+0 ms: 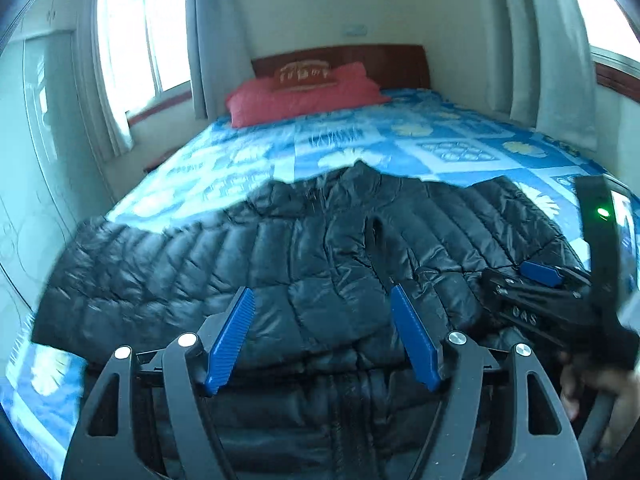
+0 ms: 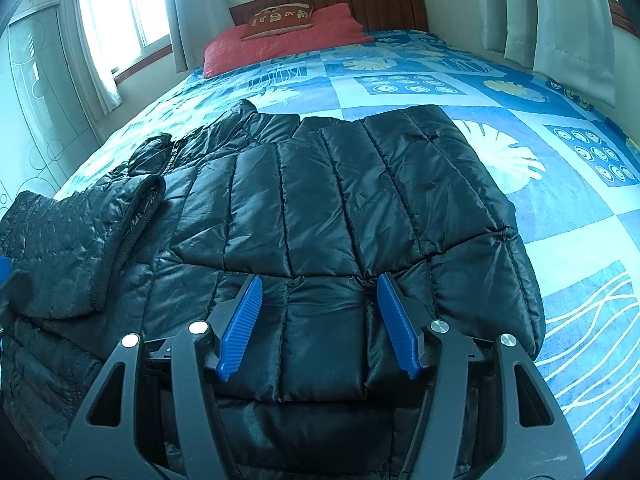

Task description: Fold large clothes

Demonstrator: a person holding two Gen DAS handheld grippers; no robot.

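While both jaw pairs stand spread and grip nothing, item: black jacket, flat on the bed, directly beneath and ahead of the right hand-held gripper. Left hand-held gripper hovers over the jacket's middle. Pillow far ahead.

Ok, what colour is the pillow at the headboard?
Red pillow, clearest in the right wrist view.
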